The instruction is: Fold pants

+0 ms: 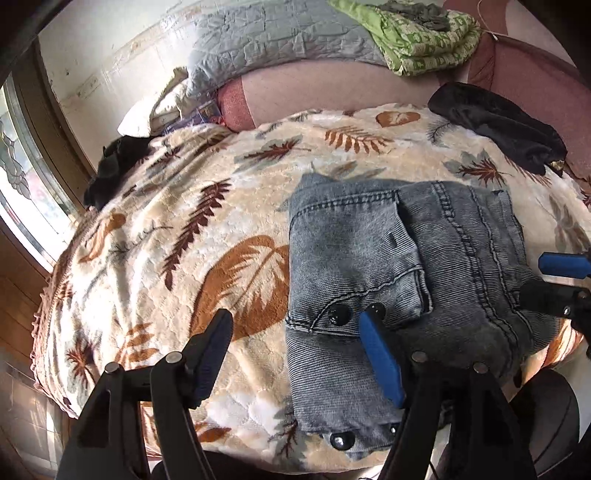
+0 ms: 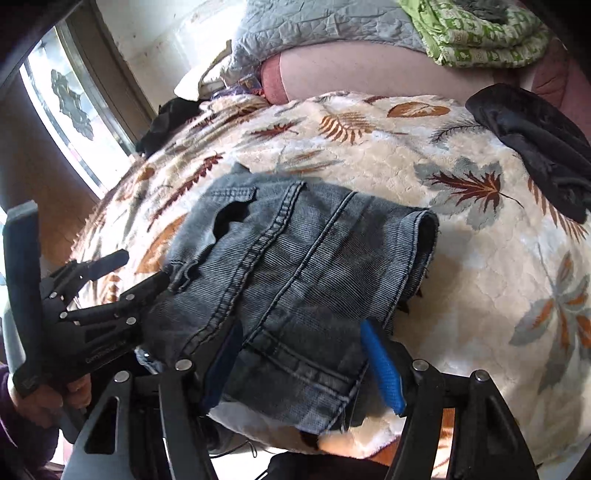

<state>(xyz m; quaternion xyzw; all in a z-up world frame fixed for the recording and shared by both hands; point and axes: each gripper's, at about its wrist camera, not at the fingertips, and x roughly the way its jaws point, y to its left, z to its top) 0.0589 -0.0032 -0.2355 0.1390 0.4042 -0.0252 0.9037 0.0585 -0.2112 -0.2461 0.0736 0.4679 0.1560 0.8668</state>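
Observation:
Grey-blue denim pants (image 1: 406,258) lie folded into a compact block on the leaf-patterned blanket (image 1: 184,229) near the bed's front edge. My left gripper (image 1: 295,317) is open: its blue-padded finger hovers over the pants' left part by two black buttons (image 1: 340,314), and its other finger is over bare blanket. My right gripper (image 2: 301,325) is open, and its fingers straddle the near edge of the pants (image 2: 295,258) with denim between them, not visibly pinched. Each gripper shows at the edge of the other's view, the right gripper (image 1: 533,277) and the left gripper (image 2: 146,266).
Black garments lie at the far right (image 1: 498,125) and far left (image 1: 110,166) of the blanket. A grey quilt (image 1: 277,33) and a green patterned cloth (image 1: 424,37) are piled behind. A window (image 1: 22,166) is at left. A person's hand (image 2: 55,398) holds the left gripper's handle.

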